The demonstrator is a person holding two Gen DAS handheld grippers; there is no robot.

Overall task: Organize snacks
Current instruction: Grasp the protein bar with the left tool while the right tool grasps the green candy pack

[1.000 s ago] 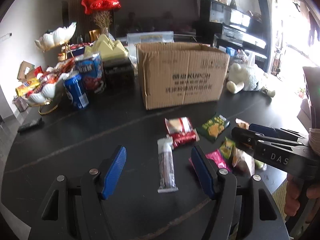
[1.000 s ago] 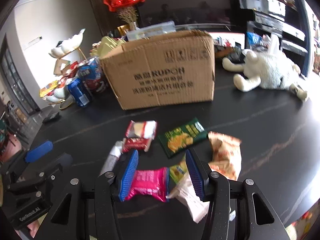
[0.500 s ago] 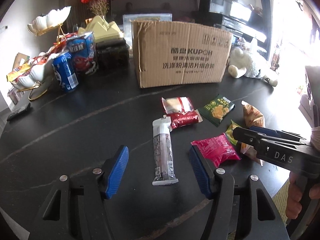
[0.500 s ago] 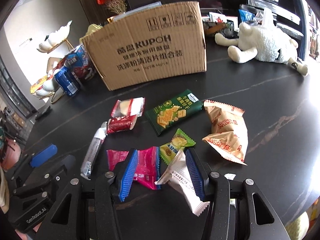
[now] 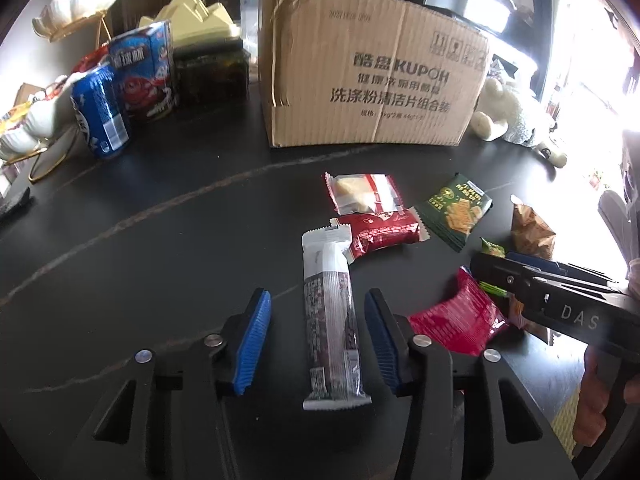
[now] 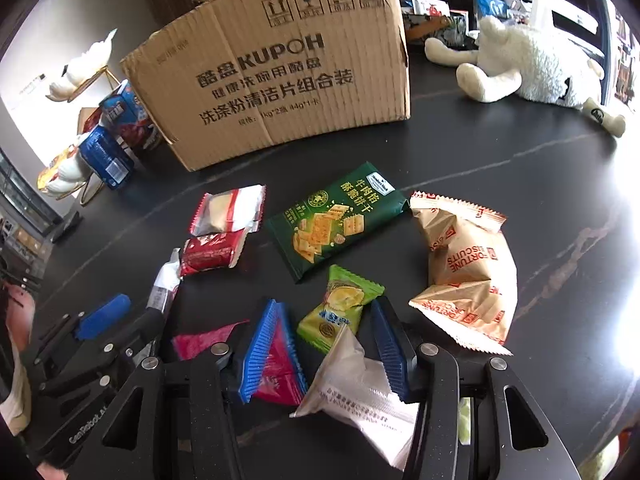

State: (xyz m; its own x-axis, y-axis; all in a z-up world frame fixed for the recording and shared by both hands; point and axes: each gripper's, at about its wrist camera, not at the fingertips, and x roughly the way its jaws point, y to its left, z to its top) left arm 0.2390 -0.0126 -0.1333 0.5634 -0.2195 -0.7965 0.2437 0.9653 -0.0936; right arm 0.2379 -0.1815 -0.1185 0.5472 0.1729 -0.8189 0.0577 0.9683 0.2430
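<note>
Several snack packets lie on a black table (image 5: 160,240) in front of a cardboard box (image 5: 372,80). My left gripper (image 5: 316,340) is open, its jaws on either side of a long brown-and-white bar (image 5: 330,312). My right gripper (image 6: 328,348) is open over a small green packet (image 6: 340,312) and a white packet (image 6: 360,392), with a pink packet (image 6: 276,376) under its left finger. Further off lie a red packet (image 6: 212,254), a clear-and-red packet (image 6: 228,210), a dark green cracker pack (image 6: 336,220) and a tan fortune biscuit bag (image 6: 468,268).
A blue can (image 5: 100,112), a blue M&M carton (image 5: 148,72) and white shell dishes (image 5: 32,120) stand at the back left. A white plush toy (image 6: 520,64) lies at the back right. The right gripper shows in the left wrist view (image 5: 560,304).
Both grippers have dropped lower and moved forward over the snacks. The bar now sits between the left jaws, and the green and white packets between the right jaws.
</note>
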